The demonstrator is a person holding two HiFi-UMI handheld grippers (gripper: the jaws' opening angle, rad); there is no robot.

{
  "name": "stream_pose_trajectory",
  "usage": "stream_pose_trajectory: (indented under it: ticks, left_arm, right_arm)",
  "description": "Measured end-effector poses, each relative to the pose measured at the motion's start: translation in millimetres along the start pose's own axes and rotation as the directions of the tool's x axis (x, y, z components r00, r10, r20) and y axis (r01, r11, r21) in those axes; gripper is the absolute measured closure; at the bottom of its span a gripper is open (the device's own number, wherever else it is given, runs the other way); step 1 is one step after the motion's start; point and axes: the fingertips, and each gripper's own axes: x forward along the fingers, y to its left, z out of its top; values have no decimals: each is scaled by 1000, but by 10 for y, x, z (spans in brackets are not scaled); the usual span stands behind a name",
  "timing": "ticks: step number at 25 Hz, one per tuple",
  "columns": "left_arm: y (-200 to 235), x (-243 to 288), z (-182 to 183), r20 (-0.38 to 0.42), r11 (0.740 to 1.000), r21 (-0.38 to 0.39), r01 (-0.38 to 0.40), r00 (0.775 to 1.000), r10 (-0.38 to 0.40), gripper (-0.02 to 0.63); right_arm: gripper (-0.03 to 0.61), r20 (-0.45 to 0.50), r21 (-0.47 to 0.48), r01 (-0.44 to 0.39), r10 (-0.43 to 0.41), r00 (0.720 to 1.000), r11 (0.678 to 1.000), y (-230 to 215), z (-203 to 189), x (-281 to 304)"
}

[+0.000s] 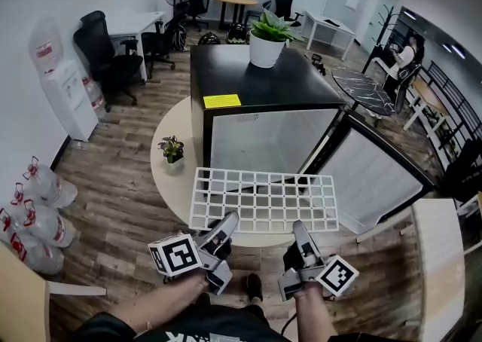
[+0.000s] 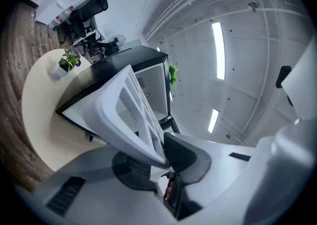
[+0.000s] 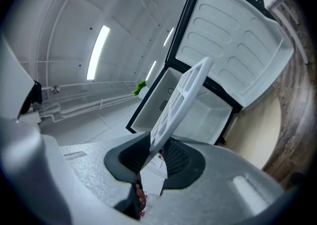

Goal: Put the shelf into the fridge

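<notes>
A white grid shelf (image 1: pixel 263 199) hangs level in front of the small black fridge (image 1: pixel 256 84), whose white inside (image 1: pixel 263 141) is open to me. My left gripper (image 1: pixel 227 221) is shut on the shelf's near edge at its left part. The right gripper (image 1: pixel 300 229) is shut on the same edge further right. In the left gripper view the shelf (image 2: pixel 130 110) runs away from the pads (image 2: pixel 185 152) toward the fridge (image 2: pixel 126 65). The right gripper view shows the shelf (image 3: pixel 181 100) pinched between dark pads (image 3: pixel 131 157), with the fridge cavity (image 3: pixel 198 105) beyond.
The fridge door (image 1: pixel 376 175) swings open to the right. The fridge stands on a round beige table (image 1: pixel 167 175) with a small potted plant (image 1: pixel 172 151). A larger potted plant (image 1: pixel 269 38) sits on the fridge top. Water bottles (image 1: pixel 34 209) lie at the left; a wooden surface (image 1: pixel 437 265) is at the right.
</notes>
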Motion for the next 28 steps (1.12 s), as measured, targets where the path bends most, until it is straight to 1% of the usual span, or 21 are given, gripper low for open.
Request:
stream_pose_trajectory:
  ticks: [5, 10, 15, 21, 25, 28]
  left_arm:
    - [1, 240, 6, 59, 999, 8, -39, 998, 38, 558]
    - [18, 454, 26, 126, 996, 1, -85, 988, 84, 558]
    - [39, 666, 3, 164, 992, 3, -123, 979, 120, 558]
    - [137, 881, 20, 187, 988, 7, -156, 971, 152, 558]
    - [237, 954, 63, 198, 984, 3, -176, 965, 172, 558]
    - [319, 989, 59, 190, 983, -10, -181, 965, 180, 558]
  right_arm:
    - [508, -64, 16, -40, 41, 997, 999, -131, 255, 167]
    - [508, -143, 40, -67, 72, 987, 997, -253, 484, 363]
    - [508, -193, 60, -93, 103, 976, 994, -401, 684, 480]
    - [508, -224, 100, -114, 134, 965, 988, -579, 827, 636]
    - [508, -250, 119, -119, 146, 957, 986, -669, 842, 755]
    - [508, -271, 125, -112, 142, 952, 986, -739, 834, 811]
